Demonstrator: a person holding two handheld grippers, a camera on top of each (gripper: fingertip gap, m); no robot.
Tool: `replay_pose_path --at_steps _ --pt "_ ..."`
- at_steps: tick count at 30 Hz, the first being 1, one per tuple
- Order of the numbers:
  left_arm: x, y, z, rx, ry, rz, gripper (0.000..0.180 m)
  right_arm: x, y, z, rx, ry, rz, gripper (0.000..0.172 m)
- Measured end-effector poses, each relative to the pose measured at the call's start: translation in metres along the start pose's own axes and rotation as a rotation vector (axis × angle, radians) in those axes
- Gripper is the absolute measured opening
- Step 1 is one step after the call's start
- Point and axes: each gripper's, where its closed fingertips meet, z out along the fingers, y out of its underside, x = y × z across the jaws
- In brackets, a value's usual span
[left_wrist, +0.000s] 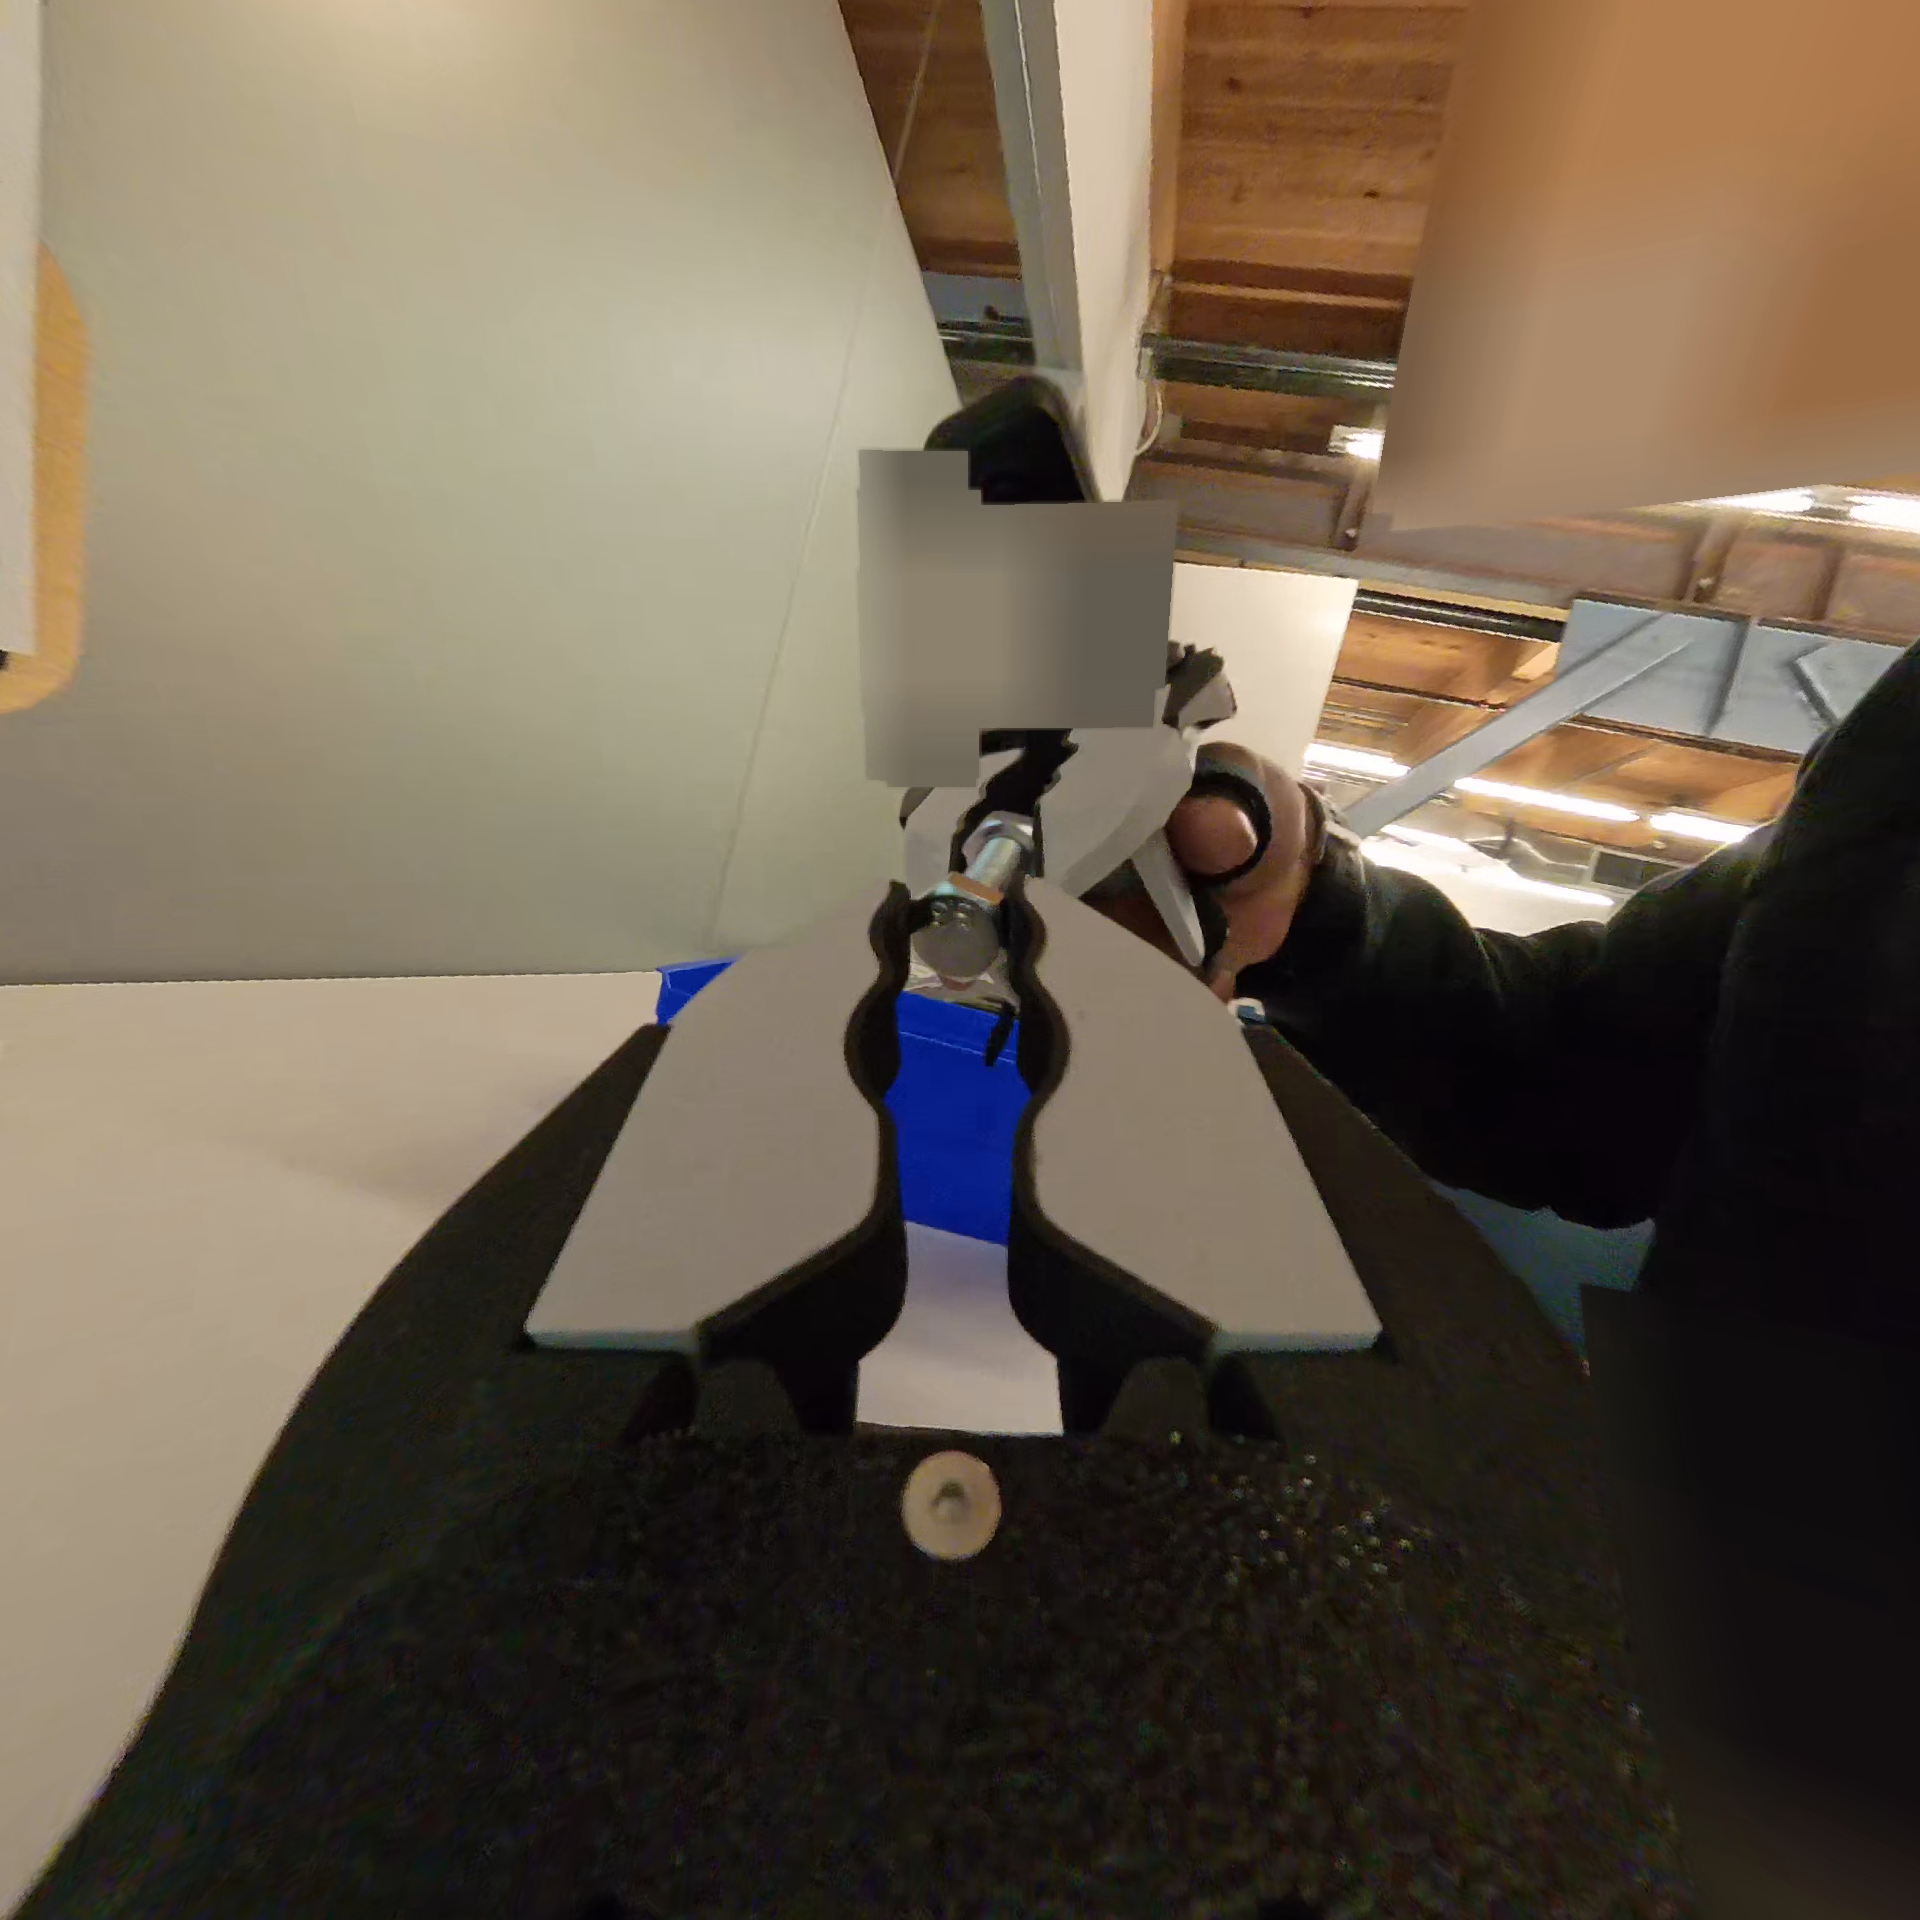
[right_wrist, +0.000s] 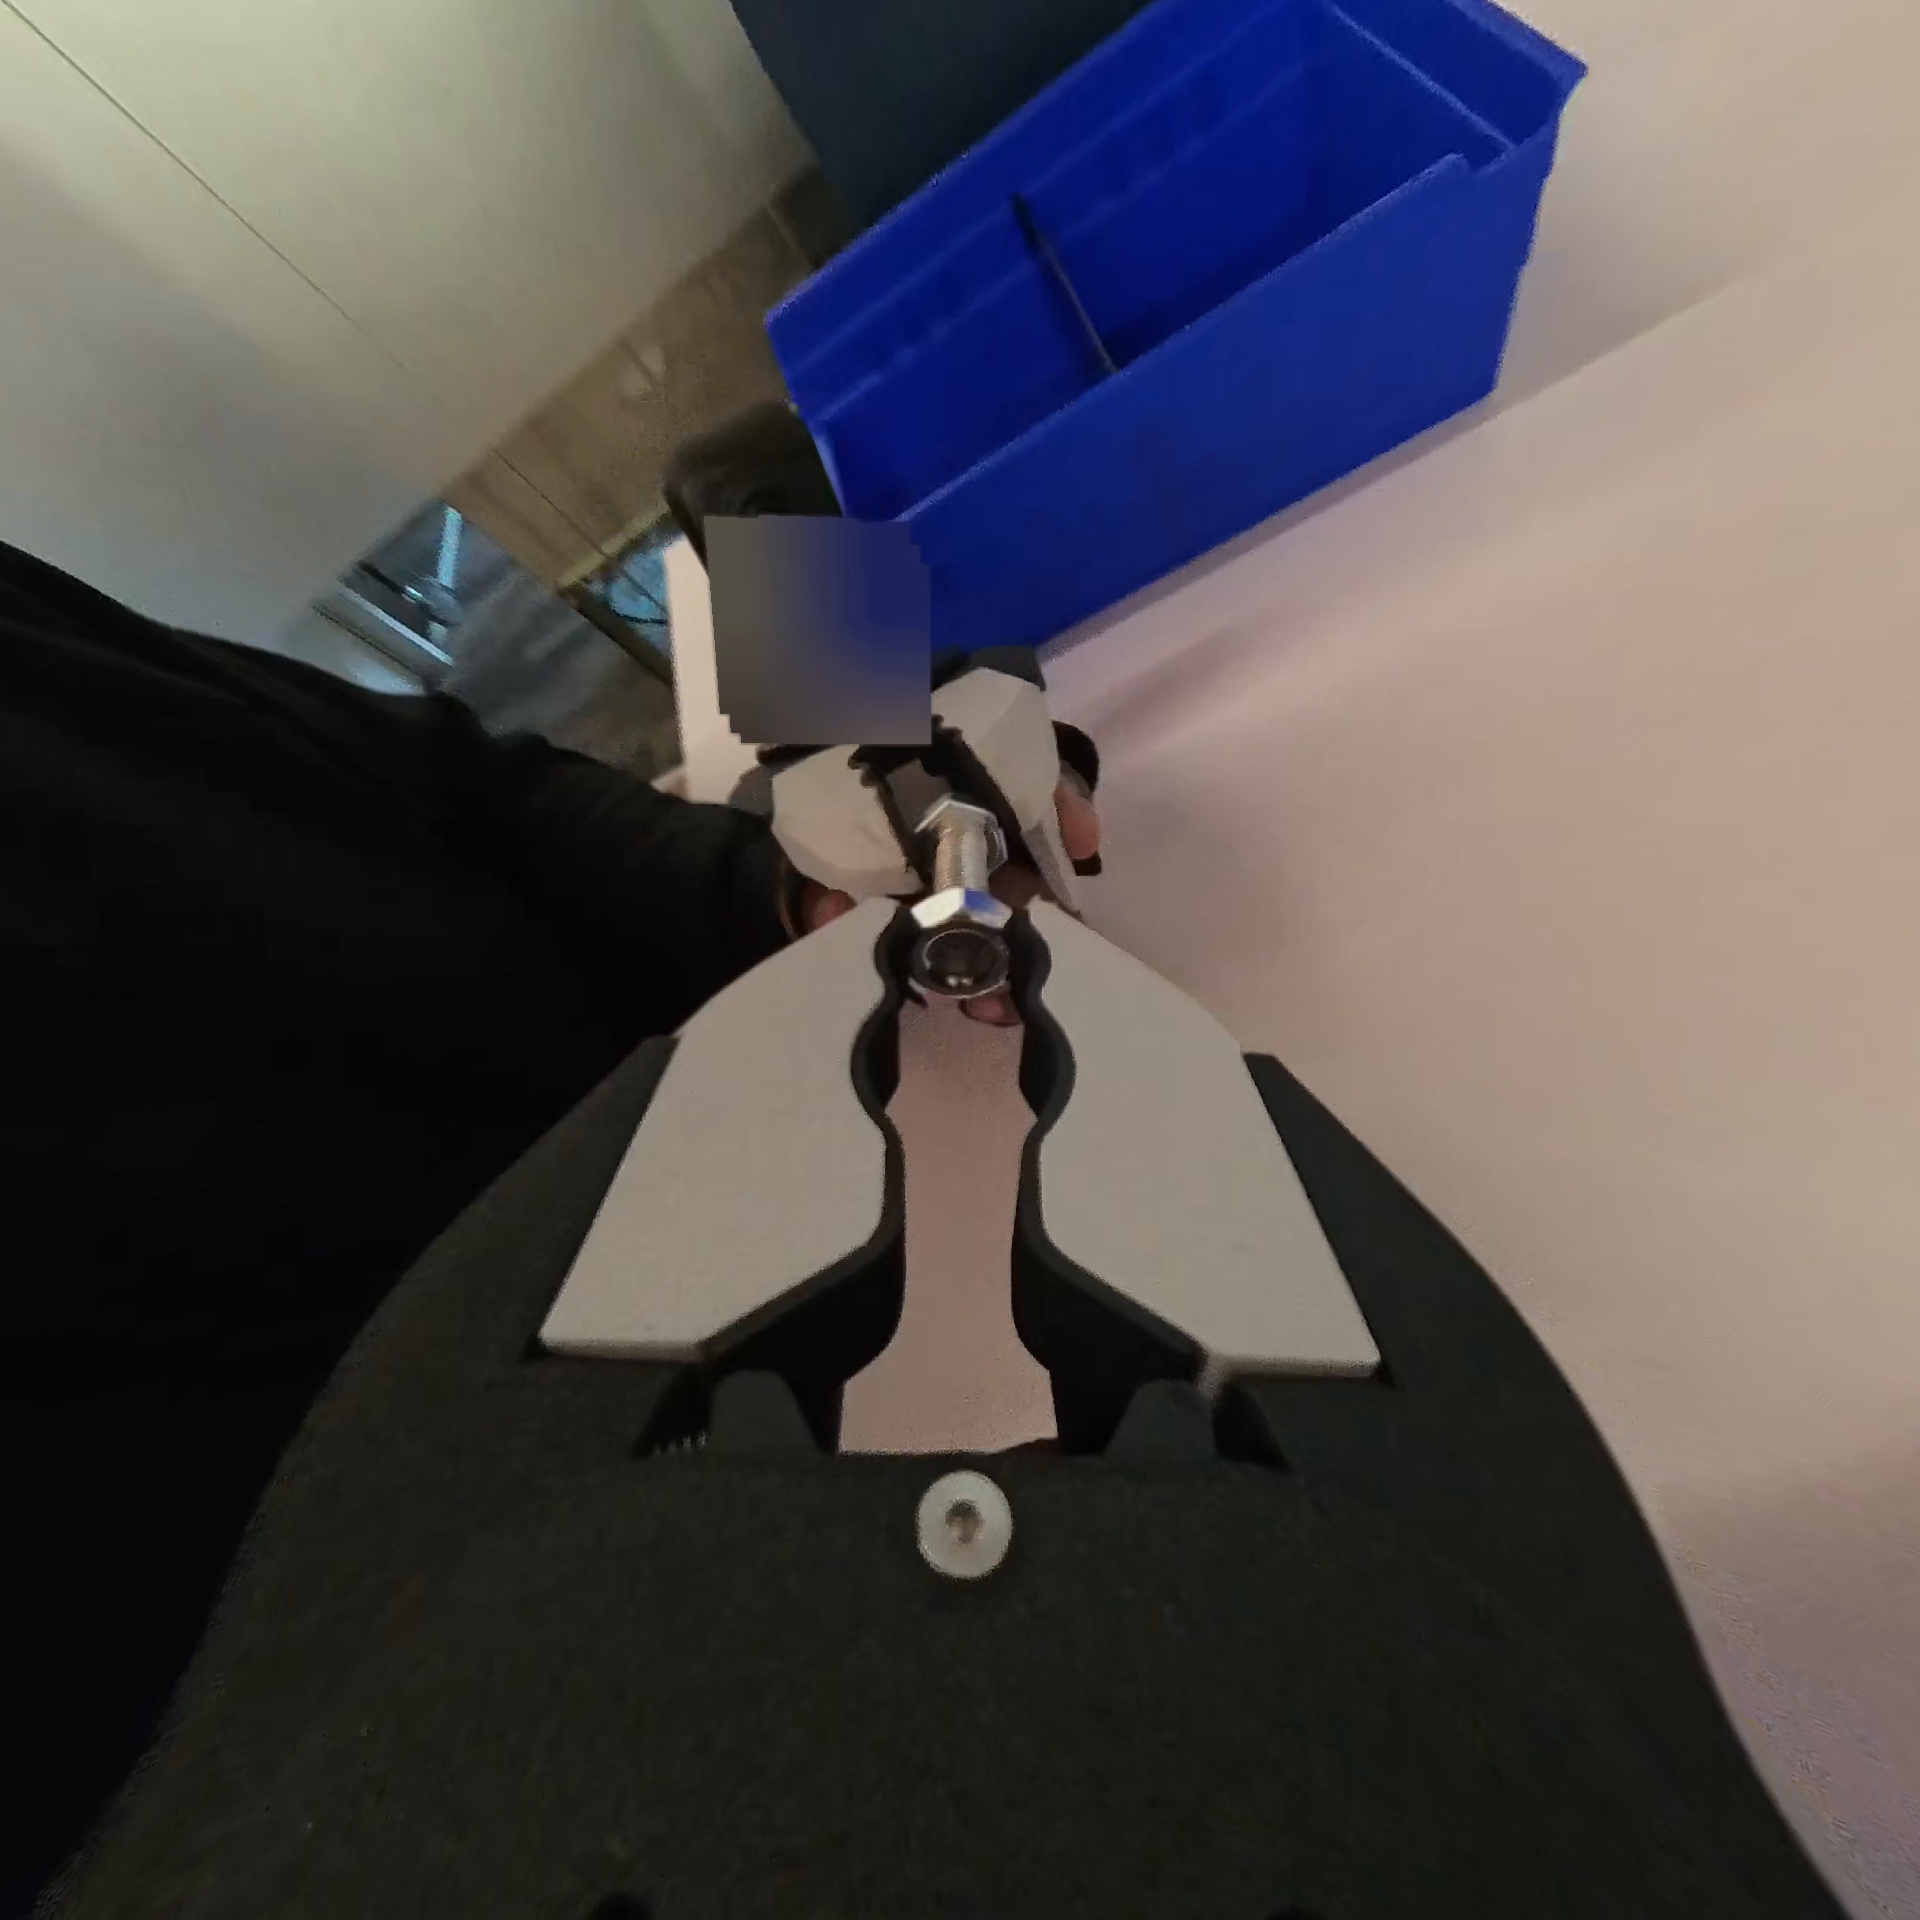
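My left gripper (left_wrist: 958, 940) is pinching the silver bolt (left_wrist: 954, 935) by its head, my right gripper (right_wrist: 956, 951) clamped on the nut (right_wrist: 956, 920) at the other end, both held above the white desk (right_wrist: 1558, 935) near the blue bin (right_wrist: 1195, 395)

bolt (left_wrist: 954, 935): shiny metal | bin (right_wrist: 1195, 416): glossy blue plastic | tabletop (right_wrist: 1558, 935): matt

The two grippers are facing each other tip to tip above the table (right_wrist: 1558, 935), a bolt (right_wrist: 954, 847) spanning between them: its head sitting in the left gripper (left_wrist: 956, 935), its nut (right_wrist: 956, 914) in the right gripper (right_wrist: 956, 961). A bin (right_wrist: 1195, 416) is standing on the table behind them (a divider is standing inside it).
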Motion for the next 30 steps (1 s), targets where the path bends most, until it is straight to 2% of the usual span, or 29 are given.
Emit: replay_pose_path --at_steps 8,12,14,20,25,30 --pt "0.038 -0.007 -0.013 0.023 -0.037 0.126 0.017 -0.041 0.016 0.002 -0.007 -0.231 0.193 0.018" --pt "0.053 -0.005 -0.020 0.016 -0.077 0.231 0.017 -0.054 0.023 0.005 -0.035 -0.253 0.223 0.018" --pt "0.055 -0.006 -0.022 0.016 -0.101 0.233 0.017 -0.054 0.024 0.007 -0.047 -0.223 0.197 0.018" --pt "0.048 -0.003 -0.029 0.048 -0.116 0.021 0.017 -0.043 0.024 0.017 -0.095 -0.043 0.020 0.018" --pt "0.041 0.006 -0.032 0.029 -0.099 -0.174 0.017 -0.028 0.033 0.022 -0.220 0.145 -0.221 0.018" --pt "0.040 0.010 -0.033 0.048 0.001 -0.472 0.017 -0.026 0.032 0.024 -0.273 0.183 -0.396 0.018"
